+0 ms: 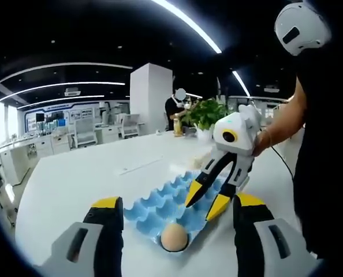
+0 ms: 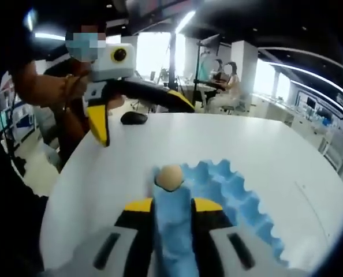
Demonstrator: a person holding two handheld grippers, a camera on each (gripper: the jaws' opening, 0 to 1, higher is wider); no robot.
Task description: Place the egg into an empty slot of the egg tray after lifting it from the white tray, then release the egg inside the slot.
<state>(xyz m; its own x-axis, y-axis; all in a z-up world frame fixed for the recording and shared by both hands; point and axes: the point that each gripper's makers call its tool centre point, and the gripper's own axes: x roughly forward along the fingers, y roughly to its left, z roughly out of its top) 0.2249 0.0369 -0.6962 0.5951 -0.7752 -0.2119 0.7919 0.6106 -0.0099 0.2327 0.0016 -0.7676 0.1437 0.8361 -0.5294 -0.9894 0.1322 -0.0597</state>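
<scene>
A blue egg tray (image 1: 160, 208) lies on the white table (image 1: 90, 179). One tan egg (image 1: 174, 236) sits in its nearest end slot, and the other slots I can see are empty. My left gripper (image 1: 177, 208) is wide open, its jaws straddling that end of the tray without touching the egg. A hand holds my right gripper (image 1: 205, 202) just above the tray's right side, jaws slightly apart and empty. In the right gripper view, the right gripper (image 2: 174, 205) is open over the tray (image 2: 229, 184), with the egg (image 2: 170, 177) just beyond its tips. The left gripper (image 2: 148, 127) hovers behind.
A black computer mouse (image 2: 134, 118) lies on the table's far side. A potted plant (image 1: 206, 112) and a yellow bottle (image 1: 178, 124) stand at the table's far edge. People sit and stand beyond the table. The person holding the grippers stands at the right (image 1: 321, 173).
</scene>
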